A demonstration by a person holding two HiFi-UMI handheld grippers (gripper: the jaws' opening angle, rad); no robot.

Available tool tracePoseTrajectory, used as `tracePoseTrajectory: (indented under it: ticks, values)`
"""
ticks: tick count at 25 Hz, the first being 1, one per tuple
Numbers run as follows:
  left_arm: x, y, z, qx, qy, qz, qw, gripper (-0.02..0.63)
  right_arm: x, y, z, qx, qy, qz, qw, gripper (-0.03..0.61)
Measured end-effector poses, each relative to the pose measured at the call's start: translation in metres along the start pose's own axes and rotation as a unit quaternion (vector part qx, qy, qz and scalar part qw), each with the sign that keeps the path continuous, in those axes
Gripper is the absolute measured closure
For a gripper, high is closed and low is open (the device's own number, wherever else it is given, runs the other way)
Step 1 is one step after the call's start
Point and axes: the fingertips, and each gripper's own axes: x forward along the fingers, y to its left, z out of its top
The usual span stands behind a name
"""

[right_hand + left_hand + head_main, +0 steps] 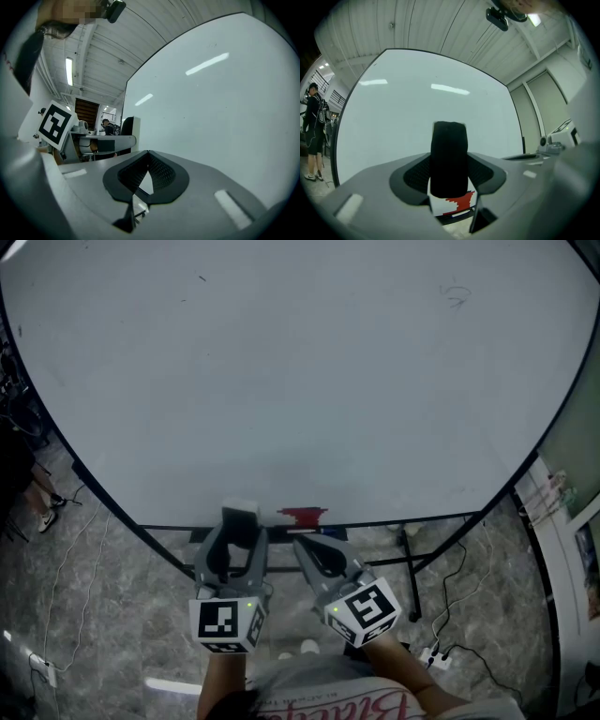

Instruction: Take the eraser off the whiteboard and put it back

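Jaws of the left gripper (240, 526) part-open and pressed on the eraser (449, 159), black felt face upright and toward that gripper's camera, white back toward the board. Jaws of the right gripper (148, 153) brought together at the tips, nothing between them.

Eraser held low against the bottom edge of the whiteboard (300, 381); touching the surface or just off it, impossible to tell. Just right of it on the board's lower rail, a small red thing (302, 516), lying ahead of the right gripper's tips. Both grippers side by side and near each other below the rail, marker cubes (227, 622) toward the person.

Board surface almost blank, apart from a faint scribble (457, 296) near the upper right corner. Under the board, dark stand legs (408, 568) on a marbled floor (112, 615), with a white power strip (433, 655) and trailing cables to the right. Far left in the left gripper view, a person (311, 131) standing well apart from the board.
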Motion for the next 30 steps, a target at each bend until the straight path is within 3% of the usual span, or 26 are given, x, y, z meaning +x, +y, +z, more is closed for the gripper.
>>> tracePoseTrajectory:
  ticks: [15,22,30]
  values:
    - [0.010,0.005,0.011,0.001,-0.017,-0.003,0.9999,0.388,0.002,-0.001,0.004,-0.018,-0.001,0.004,1.000,0.577]
    - [0.043,0.021,0.033,0.034,-0.013,0.001,0.9993,0.388,0.001,-0.009,0.007,-0.024,-0.001,-0.003,1.000,0.577]
    - [0.084,0.037,0.058,0.088,-0.012,0.032,0.9955,0.387,0.001,-0.022,0.009,-0.021,-0.006,-0.014,1.000,0.577]
